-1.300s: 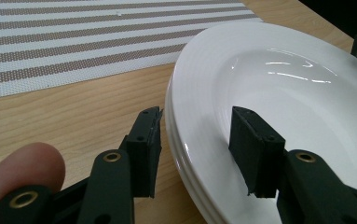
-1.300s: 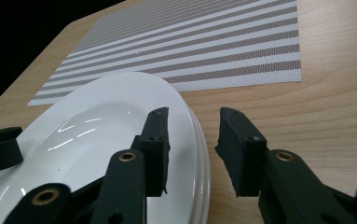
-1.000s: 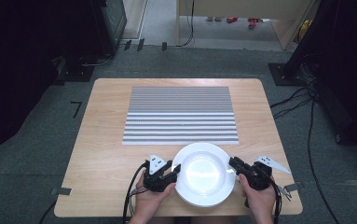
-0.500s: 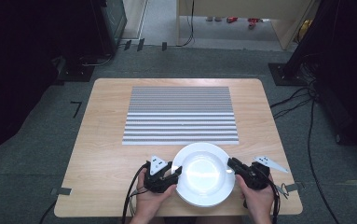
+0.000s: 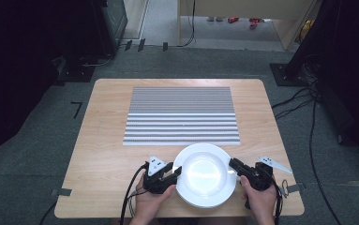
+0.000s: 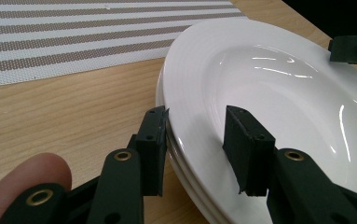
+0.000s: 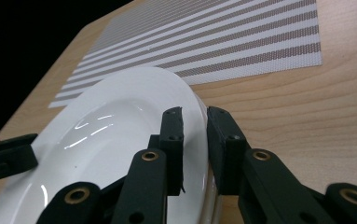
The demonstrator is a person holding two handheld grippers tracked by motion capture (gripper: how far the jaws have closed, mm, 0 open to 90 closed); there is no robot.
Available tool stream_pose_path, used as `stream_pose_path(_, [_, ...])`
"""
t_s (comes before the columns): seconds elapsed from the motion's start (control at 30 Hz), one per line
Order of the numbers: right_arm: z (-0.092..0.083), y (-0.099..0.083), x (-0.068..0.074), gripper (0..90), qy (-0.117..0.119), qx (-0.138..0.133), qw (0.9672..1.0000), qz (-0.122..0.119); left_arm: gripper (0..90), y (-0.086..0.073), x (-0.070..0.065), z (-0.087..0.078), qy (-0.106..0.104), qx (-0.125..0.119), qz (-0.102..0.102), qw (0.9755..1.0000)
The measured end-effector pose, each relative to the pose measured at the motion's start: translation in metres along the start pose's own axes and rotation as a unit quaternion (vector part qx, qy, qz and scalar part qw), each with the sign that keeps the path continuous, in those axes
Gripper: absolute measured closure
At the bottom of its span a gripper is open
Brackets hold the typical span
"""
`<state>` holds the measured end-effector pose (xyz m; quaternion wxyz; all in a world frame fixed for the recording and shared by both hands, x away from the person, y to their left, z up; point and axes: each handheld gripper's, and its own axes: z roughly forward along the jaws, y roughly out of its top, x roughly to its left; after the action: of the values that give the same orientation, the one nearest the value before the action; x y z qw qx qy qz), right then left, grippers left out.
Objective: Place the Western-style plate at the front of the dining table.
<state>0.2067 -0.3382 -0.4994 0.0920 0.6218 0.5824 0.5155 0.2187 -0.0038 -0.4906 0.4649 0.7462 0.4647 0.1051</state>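
A stack of white plates (image 5: 205,176) lies near the table's front edge, just in front of a grey-and-white striped placemat (image 5: 182,115). My left gripper (image 5: 176,171) is at the stack's left rim. In the left gripper view it (image 6: 195,140) stands open, one jaw outside the top plate (image 6: 269,93) and one inside over the rim, with lower rims showing beneath. My right gripper (image 5: 233,165) is at the right rim. In the right gripper view it (image 7: 195,135) is shut on the top plate's rim (image 7: 120,126).
The wooden table (image 5: 107,140) is bare to the left and right of the placemat. Its front edge runs close behind both hands. Cables (image 5: 130,197) trail off the front. Dark equipment stands and cables (image 5: 303,93) sit on the floor around the table.
Both grippers have edged inward onto the plate's rim. The plates and the placemat have stayed in place.
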Motion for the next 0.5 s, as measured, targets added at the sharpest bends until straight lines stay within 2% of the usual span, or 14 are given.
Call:
stream_pose_path(0.1, [-0.0012,-0.0012,-0.0021,79.4,0.005,-0.001,1.0000,0.007,60.4,-0.0008,0.0004,-0.0008,-0.002,-0.001,0.000,1.0000])
stream_pose_path(0.13, [-0.0031,-0.0016,-0.0022,79.6,0.006,0.001,0.9998,0.018,60.3,-0.0018,0.0008,-0.0018,-0.005,-0.001,-0.001,1.0000])
stream_pose_path(0.2, [-0.0042,-0.0018,-0.0022,80.1,0.005,0.003,0.9998,0.019,60.2,-0.0022,0.0011,-0.0021,-0.007,-0.002,-0.001,1.0000])
stream_pose_path(0.33, [-0.0079,-0.0019,-0.0050,80.8,0.013,0.012,0.9986,0.049,58.6,-0.0046,0.0032,-0.0043,-0.019,0.001,-0.008,0.9998])
stream_pose_path(0.5, [-0.0091,-0.0034,-0.0039,76.5,0.015,0.009,0.9986,0.050,57.9,-0.0071,0.0036,-0.0069,-0.027,0.000,-0.005,0.9996])
